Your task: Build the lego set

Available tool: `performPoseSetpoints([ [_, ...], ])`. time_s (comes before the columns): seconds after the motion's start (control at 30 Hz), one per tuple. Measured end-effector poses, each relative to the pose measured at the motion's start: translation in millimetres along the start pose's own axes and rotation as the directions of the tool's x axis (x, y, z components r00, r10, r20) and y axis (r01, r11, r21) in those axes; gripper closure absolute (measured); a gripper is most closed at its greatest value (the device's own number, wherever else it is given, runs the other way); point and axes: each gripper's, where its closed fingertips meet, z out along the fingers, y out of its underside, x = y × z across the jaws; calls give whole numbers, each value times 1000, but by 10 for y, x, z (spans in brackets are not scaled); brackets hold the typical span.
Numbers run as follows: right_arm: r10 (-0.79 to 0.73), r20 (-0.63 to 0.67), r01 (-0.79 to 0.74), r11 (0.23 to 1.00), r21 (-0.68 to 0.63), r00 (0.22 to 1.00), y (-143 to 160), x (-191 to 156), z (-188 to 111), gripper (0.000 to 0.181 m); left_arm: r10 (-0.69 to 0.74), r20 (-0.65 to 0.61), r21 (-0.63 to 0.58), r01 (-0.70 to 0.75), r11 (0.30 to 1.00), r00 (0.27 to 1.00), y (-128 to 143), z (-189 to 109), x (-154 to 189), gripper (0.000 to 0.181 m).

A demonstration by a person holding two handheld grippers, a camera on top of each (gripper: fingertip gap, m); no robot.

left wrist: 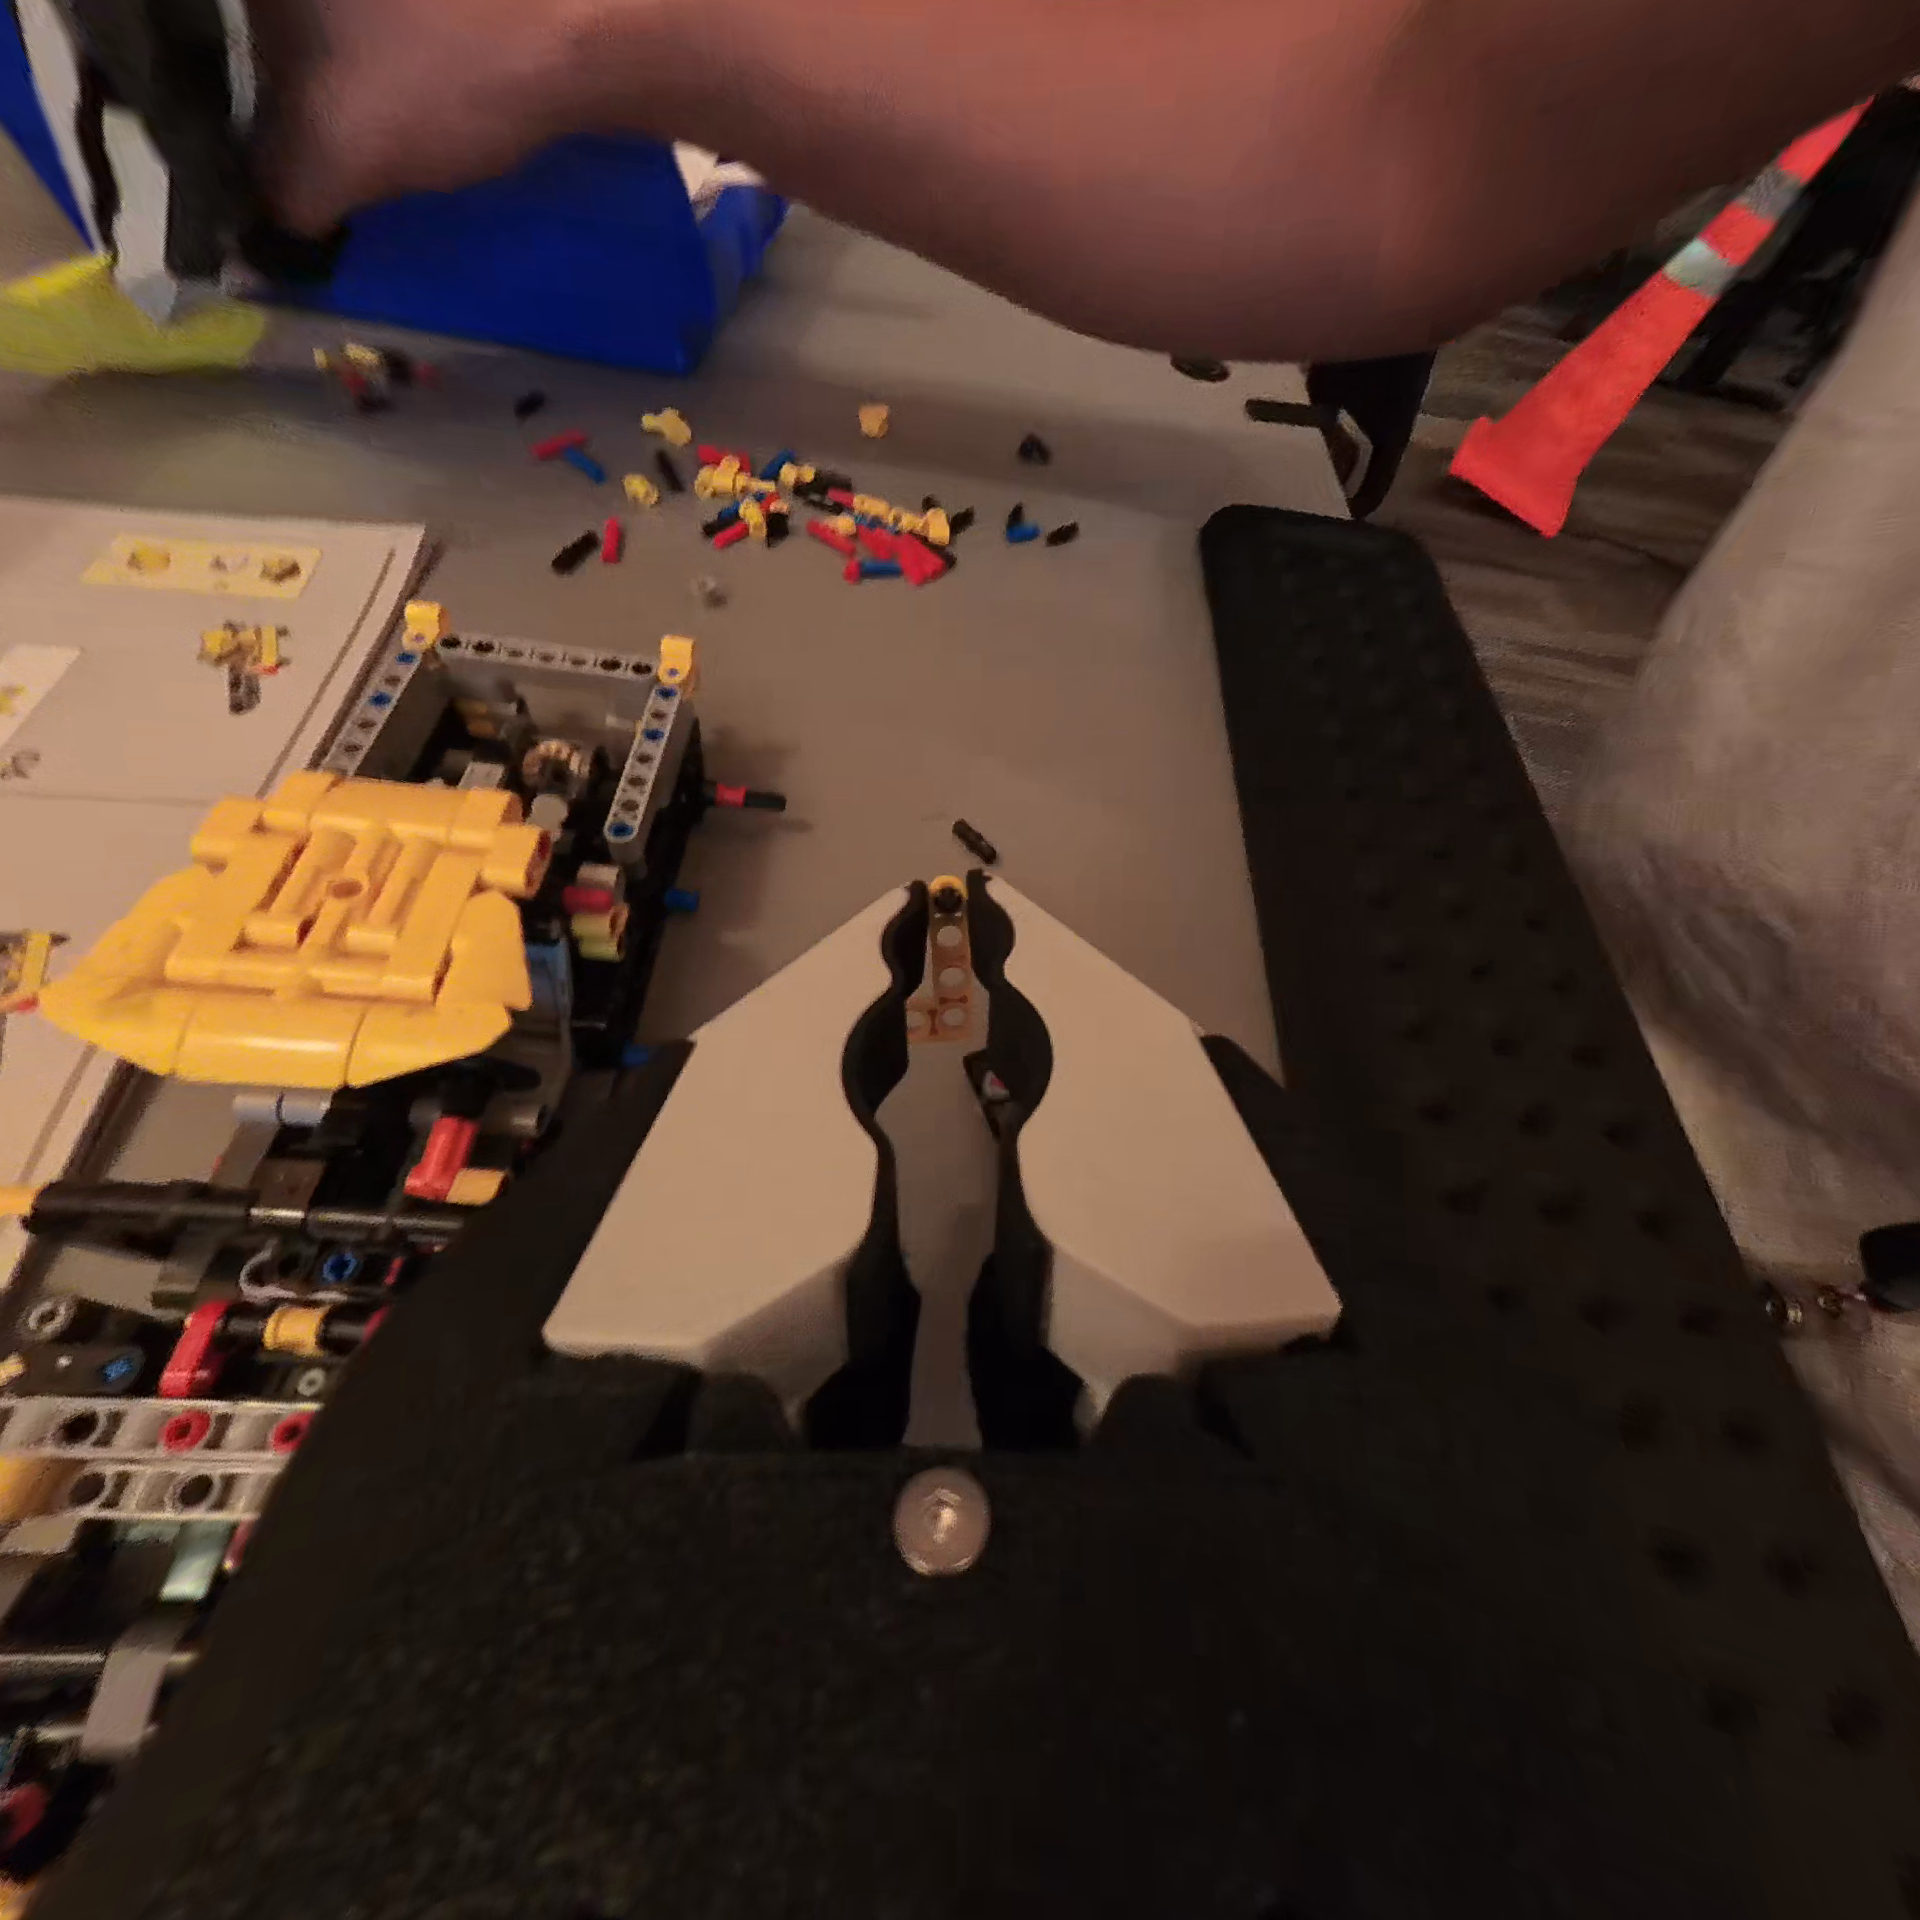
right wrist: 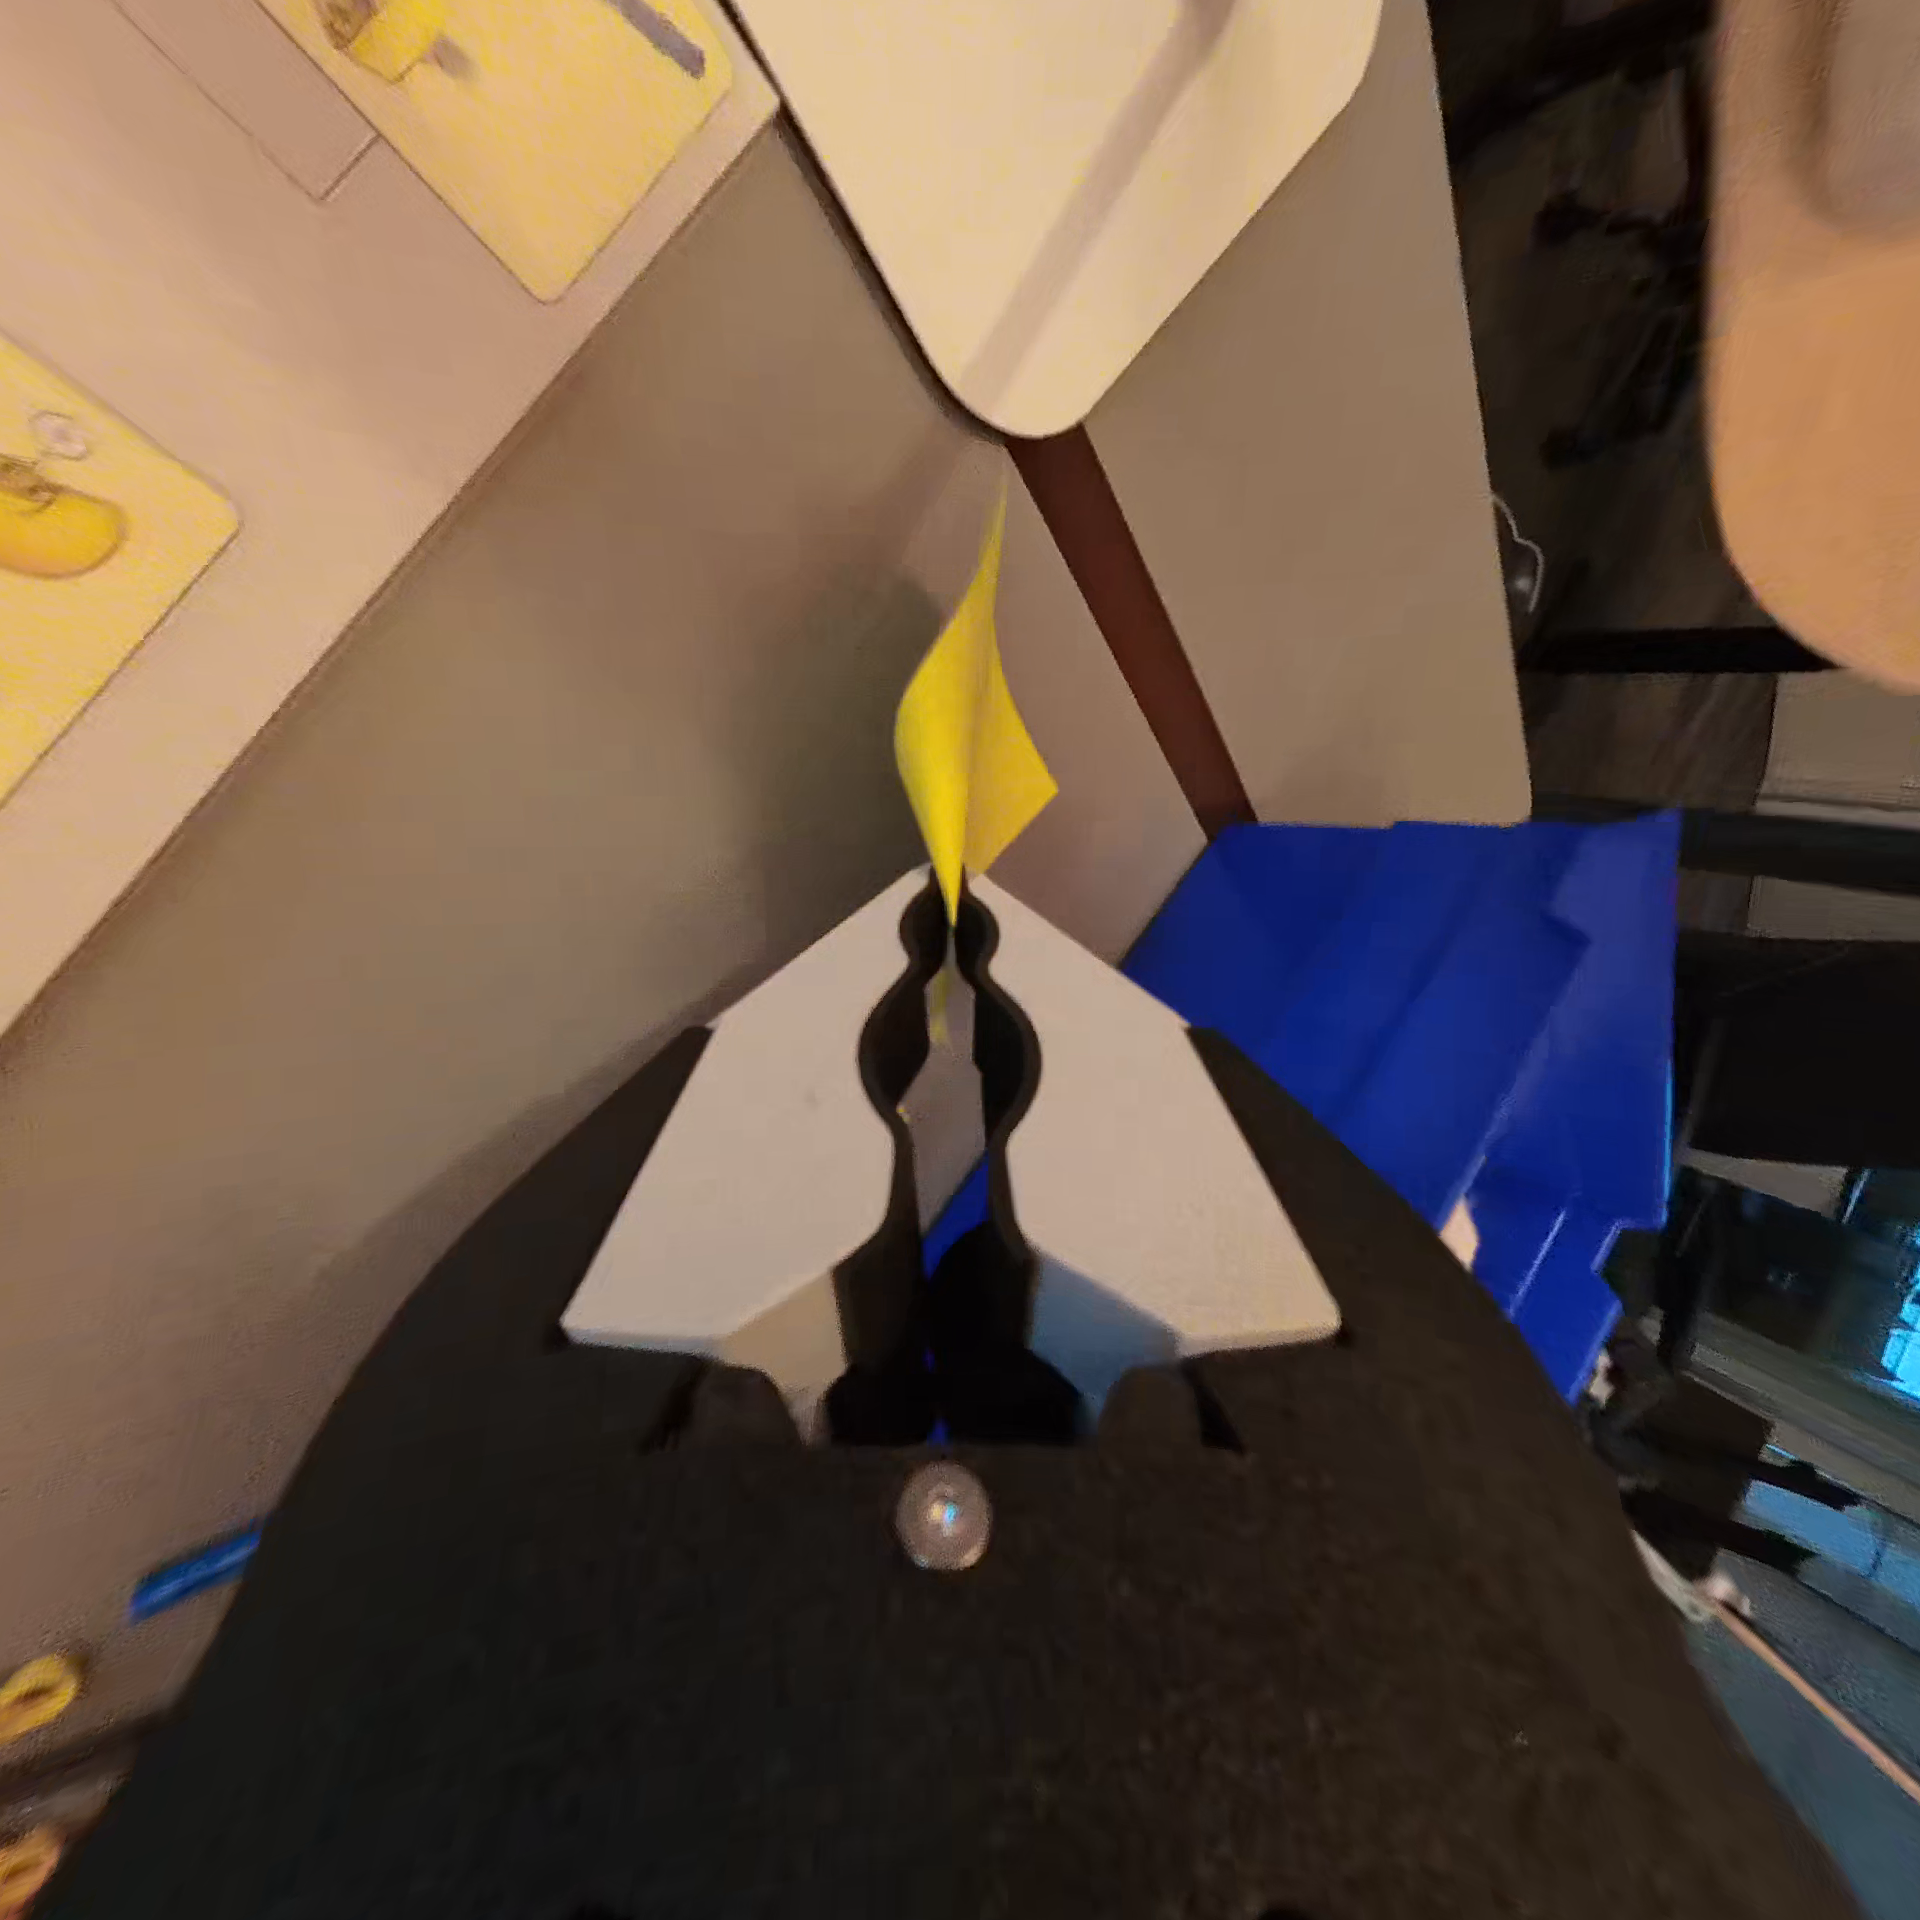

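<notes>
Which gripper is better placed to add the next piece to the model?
Probably the left gripper: it already holds a small tan beam close beside the yellow model. The right gripper is pinching a yellow paper slip, with no model in its view.

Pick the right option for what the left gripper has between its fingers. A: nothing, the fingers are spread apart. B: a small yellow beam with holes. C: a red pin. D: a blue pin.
B: in the left wrist view the left gripper is closed on a small yellow beam with holes, which stands lengthwise between the black fingers above the grey table.
</notes>
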Motion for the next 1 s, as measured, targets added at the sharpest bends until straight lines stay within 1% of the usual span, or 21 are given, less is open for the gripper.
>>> performPoseSetpoints([
  [0.1, 22, 43, -19, 997, -70, 999, -49, -16, 142, 181, 60, 9, 23, -61, 998, 998, -53, -34, 21, 174],
  [0.17, 50, 3, -50, 998, -28, 999, -184, 95, 167, 181, 28, -7, 47, -28, 999, 1000, -92, -57, 29, 174],
  [0.2, 87, 28, -86, 996, -28, 996, -206, 80, 191, 181, 21, -6, 60, -21, 998, 1000, -111, -73, 26, 174],
  [0.23, 137, 51, -134, 990, -49, 989, -191, 65, 208, 175, 24, -1, 68, -24, 997, 1000, -124, -88, 23, 174],
  [0.3, 235, 126, -229, 972, -59, 964, -206, -41, 178, 138, 45, 14, 74, -46, 996, 999, -132, -101, 11, 174],
  [0.33, 281, 140, -281, 959, -21, 949, -249, -55, 108, 134, 57, 29, 68, -59, 996, 998, -118, -102, -17, 174],
  [0.4, 343, 170, -360, 930, 79, 924, -331, -78, -121, 135, 57, 85, 43, -61, 997, 995, -63, -133, -141, 174],
  [0.5, 361, 190, -391, 908, 153, 913, -270, -185, -551, 133, 1, 118, 66, -8, 998, 993, -83, -222, -244, 174],
  [0.57, 347, 260, -403, 893, 202, 901, -230, -441, -910, 133, -6, 102, 93, -3, 996, 995, -132, -231, -218, 174],
  [0.63, 317, 358, -421, 868, 263, 878, -188, -827, -1321, 135, -2, 99, 71, -5, 997, 995, -94, -195, -208, 174],
  [0.73, 178, 591, -429, 846, 316, 787, -45, -1776, -1996, 137, 3, 103, 11, -4, 1000, 995, 6, -137, -205, 174],
  [0.8, -1, 675, -360, 846, 394, 737, 121, -2451, -2394, 141, 0, 78, -11, 1, 1000, 997, 48, -104, -159, 174],
  [0.83, -67, 658, -315, 838, 445, 750, 200, -2676, -2489, 149, -2, 69, -34, 5, 999, 998, 90, -84, -145, 174],
  [0.9, -156, 592, -236, 815, 530, 791, 294, -2939, -2543, 162, 12, 82, -105, -3, 994, 997, 215, -47, -160, 174],
  [0.93, -174, 563, -209, 809, 550, 808, 314, -2979, -2514, 163, 28, 90, -136, -15, 991, 996, 266, -31, -166, 174],
  [1.0, -220, 572, -181, 807, 561, 790, 318, -3055, -2454, 160, 44, 86, -172, -28, 985, 995, 329, 3, -144, 174],
])
